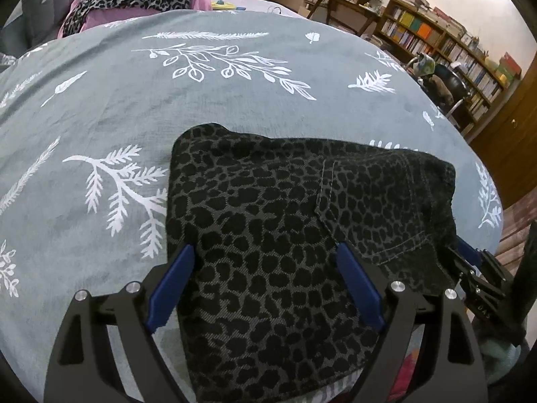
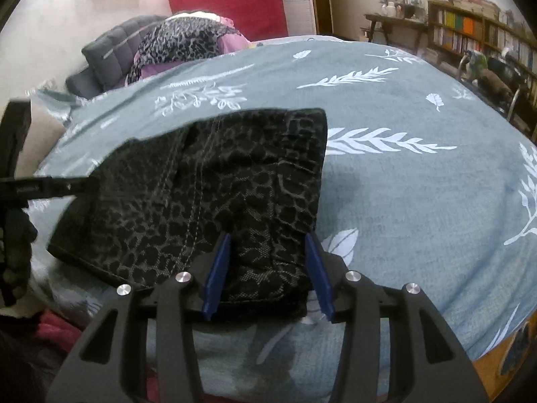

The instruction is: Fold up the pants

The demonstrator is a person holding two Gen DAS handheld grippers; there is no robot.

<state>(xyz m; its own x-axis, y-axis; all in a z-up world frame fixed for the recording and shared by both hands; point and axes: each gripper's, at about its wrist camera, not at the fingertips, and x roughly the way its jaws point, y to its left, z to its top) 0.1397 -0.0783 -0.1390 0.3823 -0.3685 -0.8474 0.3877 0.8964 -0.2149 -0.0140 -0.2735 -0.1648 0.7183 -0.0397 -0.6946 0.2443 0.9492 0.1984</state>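
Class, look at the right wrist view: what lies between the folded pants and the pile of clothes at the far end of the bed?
Only bare bedspread separates the pants from the pile.

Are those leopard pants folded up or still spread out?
Folded: the pants form a compact, layered bundle on the bed, with stacked edges visible.

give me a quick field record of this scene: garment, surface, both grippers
garment: dark grey leopard-print pants, folded into a compact stack
surface: grey-green bedspread with white leaf print
left gripper: open, blue fingers straddling the stack's near edge
right gripper: open, blue fingers around the stack's corner
background: wooden bookshelf
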